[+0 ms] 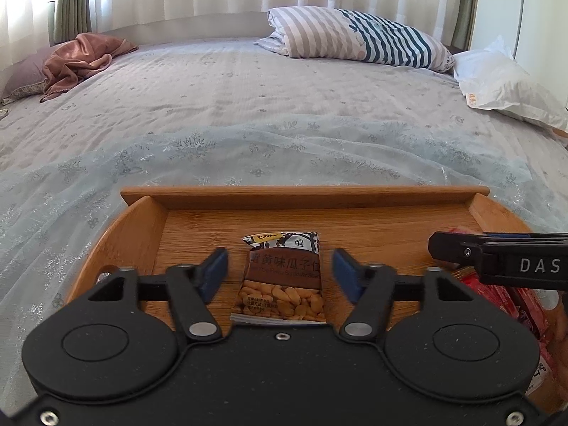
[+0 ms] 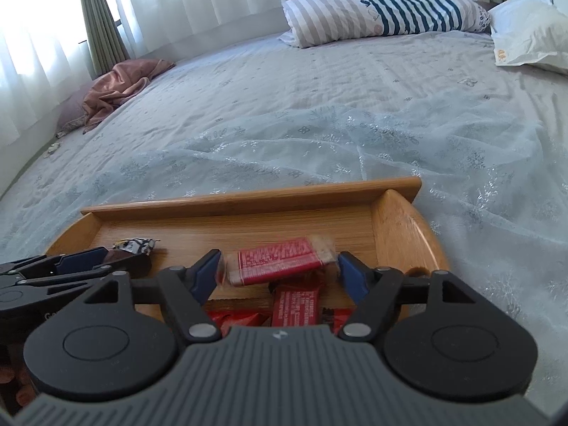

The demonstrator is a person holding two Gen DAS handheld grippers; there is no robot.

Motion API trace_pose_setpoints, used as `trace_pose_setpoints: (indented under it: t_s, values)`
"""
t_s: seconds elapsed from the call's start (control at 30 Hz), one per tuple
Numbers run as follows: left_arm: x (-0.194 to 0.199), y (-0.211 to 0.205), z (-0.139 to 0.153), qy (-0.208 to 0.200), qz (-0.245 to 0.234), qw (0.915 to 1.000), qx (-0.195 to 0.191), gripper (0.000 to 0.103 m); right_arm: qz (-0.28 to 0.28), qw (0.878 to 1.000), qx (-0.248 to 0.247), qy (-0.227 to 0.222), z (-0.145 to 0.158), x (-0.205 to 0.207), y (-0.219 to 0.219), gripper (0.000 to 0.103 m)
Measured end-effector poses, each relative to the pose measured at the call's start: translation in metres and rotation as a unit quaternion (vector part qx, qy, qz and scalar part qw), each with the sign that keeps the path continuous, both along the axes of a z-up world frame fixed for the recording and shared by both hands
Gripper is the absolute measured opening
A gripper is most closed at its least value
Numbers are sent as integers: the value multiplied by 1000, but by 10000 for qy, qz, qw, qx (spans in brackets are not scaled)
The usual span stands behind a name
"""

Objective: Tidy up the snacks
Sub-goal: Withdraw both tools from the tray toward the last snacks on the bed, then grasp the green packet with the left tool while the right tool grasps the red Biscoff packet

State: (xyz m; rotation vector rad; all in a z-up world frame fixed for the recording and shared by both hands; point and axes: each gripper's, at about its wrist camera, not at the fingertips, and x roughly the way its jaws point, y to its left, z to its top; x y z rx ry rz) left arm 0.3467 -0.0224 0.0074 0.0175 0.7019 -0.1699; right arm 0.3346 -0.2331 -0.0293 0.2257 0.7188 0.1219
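A wooden tray [image 1: 301,197] lies on the bed; it also shows in the right wrist view [image 2: 248,200]. A brown sunflower-seed packet [image 1: 282,280] lies flat in the tray between the open fingers of my left gripper [image 1: 280,273], untouched. My right gripper [image 2: 278,271] is open above a red snack bar [image 2: 277,261] that lies crosswise over several other red packets [image 2: 296,307]. In the left view the right gripper [image 1: 497,259] shows from the side at the tray's right, over red packets [image 1: 497,294]. In the right view the left gripper [image 2: 71,266] covers most of the seed packet [image 2: 133,245].
The bed [image 1: 248,99] has a pale sheer cloth [image 1: 248,156] under the tray. A striped pillow [image 1: 355,37] and a white bag [image 1: 504,78] lie at the far right, a pink cloth [image 1: 81,60] at the far left. Curtains hang behind.
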Motion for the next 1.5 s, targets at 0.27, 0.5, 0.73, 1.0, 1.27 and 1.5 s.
trace_pose_setpoints:
  t_s: [0.27,0.5,0.73,1.0,1.27,1.5]
  values:
    - [-26,-1,19,-257,-111,9996,84,87,109,9998,6,-161,14,-21,-3,91]
    - [-64,-5,31,-350,-299,9989,122,89,365,9984,-45,-426,29,-62,-8,92]
    - [-113,-11,40,-418,-538,9976,110,91,468,9965,27,-691,38,-116,-22,94]
    - [-180,-25,37,-628,-813,9947,65,95,425,9938,-97,-1020,36,-183,-40,95]
    - [-230,-46,42,-821,-1134,9901,21,97,218,9899,-408,-1336,25,-239,-52,96]
    - [-260,-60,40,-865,-1237,9885,11,97,46,9846,-775,-1563,8,-280,-54,96]
